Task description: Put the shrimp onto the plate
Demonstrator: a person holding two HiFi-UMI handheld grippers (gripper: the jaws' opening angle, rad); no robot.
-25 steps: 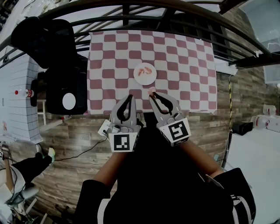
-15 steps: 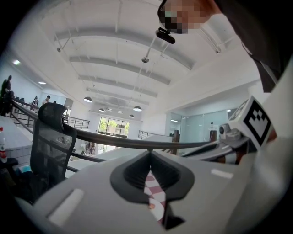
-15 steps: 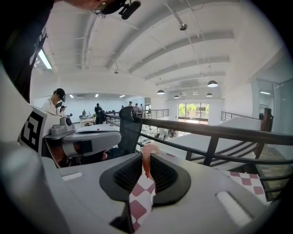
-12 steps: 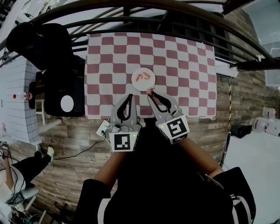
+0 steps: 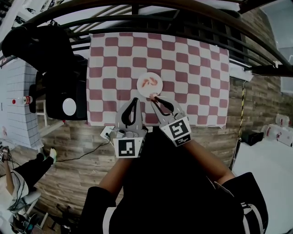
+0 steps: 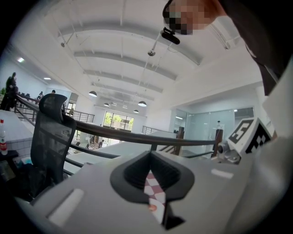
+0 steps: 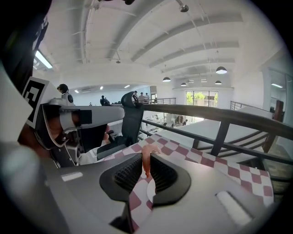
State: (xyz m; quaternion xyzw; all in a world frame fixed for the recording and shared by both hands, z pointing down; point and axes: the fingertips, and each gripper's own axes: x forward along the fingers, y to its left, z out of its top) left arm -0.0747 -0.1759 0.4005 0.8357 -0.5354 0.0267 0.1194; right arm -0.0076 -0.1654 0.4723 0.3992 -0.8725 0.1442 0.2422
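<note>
A small white plate (image 5: 142, 88) sits mid-table on the red and white checked cloth (image 5: 192, 68), with two pink shrimps (image 5: 147, 82) lying on it. My right gripper (image 5: 154, 97) hovers at the plate's near edge, shut on another pink shrimp (image 5: 154, 95). In the right gripper view that shrimp (image 7: 146, 161) stands pinched between the ribbed pads (image 7: 129, 173). My left gripper (image 5: 134, 101) is just left of it, near the table's front edge, shut with nothing in it. Only a thin slit of checked cloth shows between its pads (image 6: 137, 176).
A black office chair (image 5: 59, 77) stands against the table's left side. A dark curved railing (image 5: 183, 13) runs beyond the far edge. A white power strip (image 5: 107, 133) with a cable lies on the wooden floor below the table's front edge.
My right gripper has carried the shrimp forward and leftward, from the table's front edge up to the plate's near rim. The left gripper has stayed put.
</note>
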